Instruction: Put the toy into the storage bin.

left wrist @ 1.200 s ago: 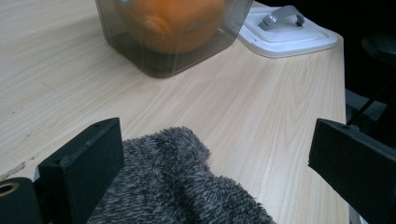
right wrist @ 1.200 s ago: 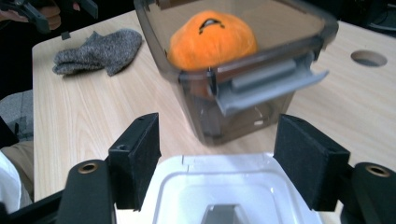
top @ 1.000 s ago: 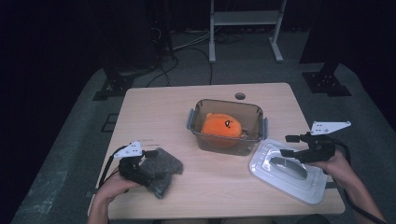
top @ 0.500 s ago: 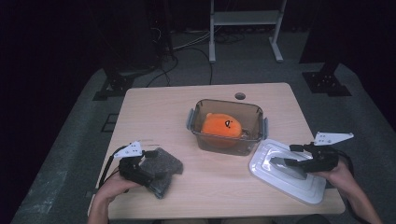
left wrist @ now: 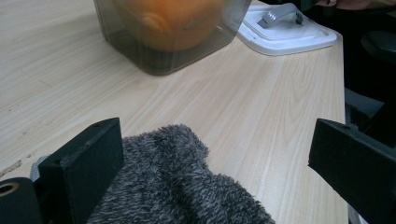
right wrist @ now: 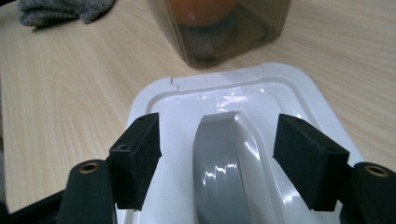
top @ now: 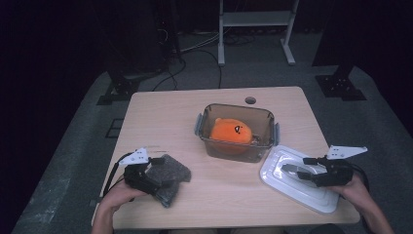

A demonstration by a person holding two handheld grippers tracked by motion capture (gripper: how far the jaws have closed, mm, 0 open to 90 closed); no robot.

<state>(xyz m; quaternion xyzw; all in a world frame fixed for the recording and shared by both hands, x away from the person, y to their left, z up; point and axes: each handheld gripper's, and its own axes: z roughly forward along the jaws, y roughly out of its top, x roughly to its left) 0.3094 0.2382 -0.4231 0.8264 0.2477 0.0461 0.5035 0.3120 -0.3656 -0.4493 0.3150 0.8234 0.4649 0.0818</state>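
The white lid (top: pixel 302 183) sits flat at the near right corner of the light wood tabletop (top: pixel 160 122), and the right gripper (right wrist: pixel 217 163) has its jaws spread either side of the lid's grey handle (right wrist: pixel 219 158), closing in a bit but not pinching it. Just beside the lid is a clear tub (top: pixel 237 131) with an orange plush (top: pixel 231 132) inside. Over on the near left, the left gripper (left wrist: pixel 210 163) hangs wide open over a grey fuzzy cloth (left wrist: pixel 177 186). Dark room, grey floor (top: pixel 73 146), cables (top: pixel 195 48).

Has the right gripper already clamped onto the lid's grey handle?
No: in the right gripper view the right gripper has its jaws on either side of the grey handle of the white lid, with gaps showing on both sides.
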